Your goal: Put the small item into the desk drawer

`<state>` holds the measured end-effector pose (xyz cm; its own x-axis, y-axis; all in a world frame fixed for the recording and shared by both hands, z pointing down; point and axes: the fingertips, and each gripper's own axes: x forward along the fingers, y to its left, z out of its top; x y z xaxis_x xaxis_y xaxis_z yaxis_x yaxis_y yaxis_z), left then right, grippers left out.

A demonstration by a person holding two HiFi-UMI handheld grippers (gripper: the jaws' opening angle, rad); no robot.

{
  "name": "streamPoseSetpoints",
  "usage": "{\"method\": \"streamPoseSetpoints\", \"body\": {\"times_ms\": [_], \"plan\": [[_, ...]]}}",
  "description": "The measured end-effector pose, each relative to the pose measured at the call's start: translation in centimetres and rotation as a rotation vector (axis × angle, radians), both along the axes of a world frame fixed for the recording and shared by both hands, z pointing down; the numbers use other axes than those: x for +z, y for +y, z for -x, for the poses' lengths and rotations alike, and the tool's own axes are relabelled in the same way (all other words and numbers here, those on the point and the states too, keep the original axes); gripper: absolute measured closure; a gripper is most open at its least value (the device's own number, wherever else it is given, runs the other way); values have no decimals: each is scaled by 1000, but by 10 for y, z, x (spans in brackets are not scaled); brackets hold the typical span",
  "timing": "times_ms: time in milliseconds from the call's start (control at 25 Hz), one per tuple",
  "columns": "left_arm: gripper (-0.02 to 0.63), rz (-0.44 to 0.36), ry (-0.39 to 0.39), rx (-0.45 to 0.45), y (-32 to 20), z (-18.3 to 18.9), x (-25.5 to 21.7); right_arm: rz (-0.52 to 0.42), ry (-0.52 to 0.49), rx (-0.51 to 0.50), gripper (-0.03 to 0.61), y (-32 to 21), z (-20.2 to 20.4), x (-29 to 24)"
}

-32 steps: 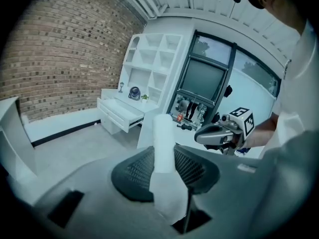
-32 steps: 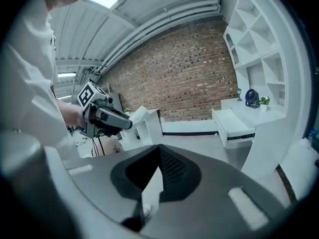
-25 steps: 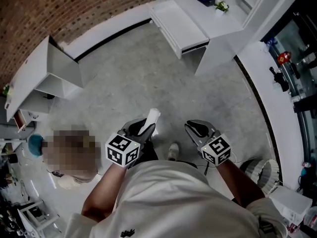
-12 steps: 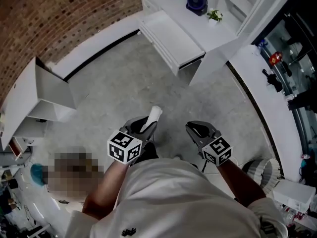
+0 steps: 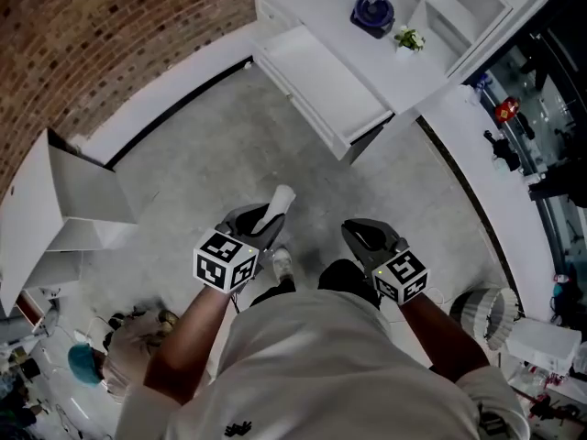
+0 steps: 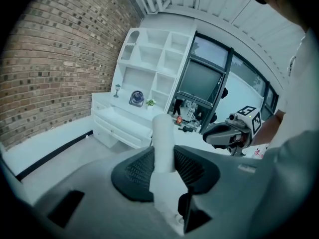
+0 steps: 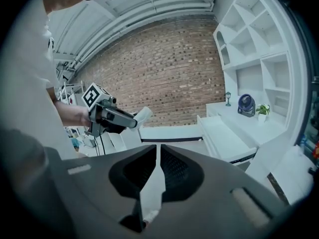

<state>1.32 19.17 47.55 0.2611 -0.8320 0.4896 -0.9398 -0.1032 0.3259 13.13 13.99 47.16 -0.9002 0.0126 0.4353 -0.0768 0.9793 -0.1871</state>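
Item look: I see a small, plain white item (image 6: 163, 128), tube-like, with a rounded far end.
Item state: gripped in my left gripper (image 6: 163, 151); both jaws press on its sides.
Item pose: it runs lengthwise along the jaws, near end down between them, far end sticking out well past the tips.
Drawer look: white drawer (image 5: 326, 85), long and shallow, with a flat pale floor.
Drawer state: pulled out and open, top side facing up.
Drawer place: far ahead of my left jaws and a little to their left, well apart from the item's tip.
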Motion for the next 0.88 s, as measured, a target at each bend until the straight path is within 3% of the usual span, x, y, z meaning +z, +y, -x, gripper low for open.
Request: {"method": "streamPoseSetpoints", "body": {"times_ms": [320,880], "plan": [[488,14,42,14,-52,42,21,42,44,35,539,-43,33,14],[488,68,-50,-5,-220,112,19,60,-28,-20,540,-216,110,11]]}}
